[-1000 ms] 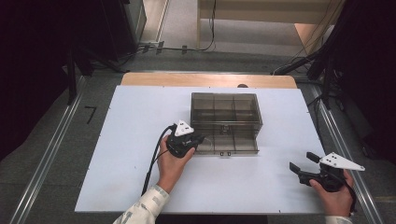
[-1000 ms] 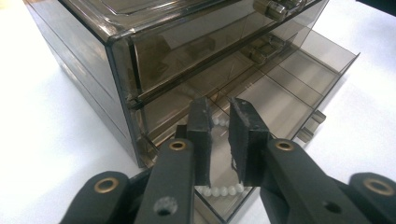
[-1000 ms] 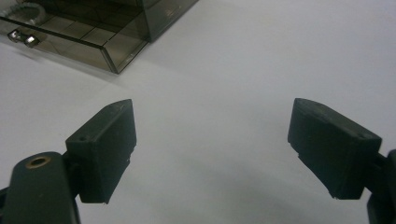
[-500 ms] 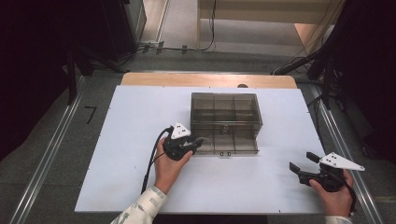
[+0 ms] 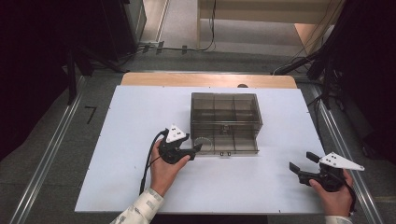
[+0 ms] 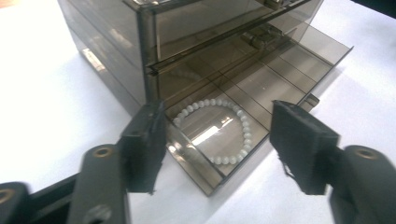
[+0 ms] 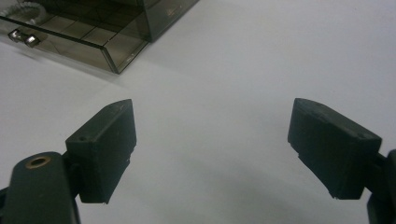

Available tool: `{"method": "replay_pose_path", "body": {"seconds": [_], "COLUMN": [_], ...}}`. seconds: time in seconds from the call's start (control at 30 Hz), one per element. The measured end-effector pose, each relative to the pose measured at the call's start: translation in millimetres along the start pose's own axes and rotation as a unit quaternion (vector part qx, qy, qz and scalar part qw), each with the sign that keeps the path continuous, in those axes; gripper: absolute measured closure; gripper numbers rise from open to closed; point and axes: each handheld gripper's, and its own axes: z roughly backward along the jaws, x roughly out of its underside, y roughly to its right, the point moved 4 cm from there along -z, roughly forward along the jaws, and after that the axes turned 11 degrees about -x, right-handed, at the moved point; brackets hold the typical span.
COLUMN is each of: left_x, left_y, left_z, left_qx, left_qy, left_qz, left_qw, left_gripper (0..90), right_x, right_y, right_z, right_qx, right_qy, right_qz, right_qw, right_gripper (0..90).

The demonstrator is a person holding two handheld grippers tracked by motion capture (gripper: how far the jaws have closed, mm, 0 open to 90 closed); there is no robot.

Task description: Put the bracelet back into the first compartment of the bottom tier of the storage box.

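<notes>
A smoky clear plastic drawer box [image 5: 225,114] stands mid-table, its bottom drawer [image 5: 233,145] pulled out toward me. A white bead bracelet [image 6: 215,129] lies flat in the drawer's left end compartment; the bracelet [image 5: 202,142] also shows from above. My left gripper [image 5: 195,149] [image 6: 219,149] is open, its jaws just in front of that compartment's corner with nothing held. My right gripper [image 5: 301,163] [image 7: 210,149] is open over bare table at the front right, far from the box. The drawer's corner [image 7: 109,49] and metal pull [image 7: 23,37] show in the right gripper view.
A white board [image 5: 121,154] covers the table, with a wooden strip [image 5: 205,80] at its far edge. Metal rails [image 5: 44,163] run along both sides. Dark equipment and cables stand beyond the table. A black cable [image 5: 148,161] trails from my left gripper.
My left gripper has drawn back slightly toward me from the drawer, leaving the bracelet inside. The right gripper has stayed put.
</notes>
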Motion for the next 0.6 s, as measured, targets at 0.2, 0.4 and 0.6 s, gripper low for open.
{"method": "replay_pose_path", "body": {"seconds": [0.2,0.4,0.6], "left_x": [1.7,2.2,3.4], "left_y": [-1.7,-3.2,-5.2], "left_z": [3.0,7.0,10.9], "left_qx": [-0.002,-0.003,-0.008], "left_qy": [0.003,0.009,0.011], "left_qz": [0.003,0.004,0.004], "left_qw": [1.0000,1.0000,0.9999], "left_gripper": [29.1,25.7,20.9], "right_x": [0.1,0.2,0.2], "right_y": [-0.1,0.0,0.0], "right_z": [-0.3,-0.2,-0.5], "right_qx": [-0.001,-0.001,-0.002], "right_qy": [-0.001,0.000,0.000], "right_qz": [0.000,0.000,0.000], "right_qw": [1.0000,1.0000,1.0000], "right_gripper": [13.7,13.7,13.7]}}
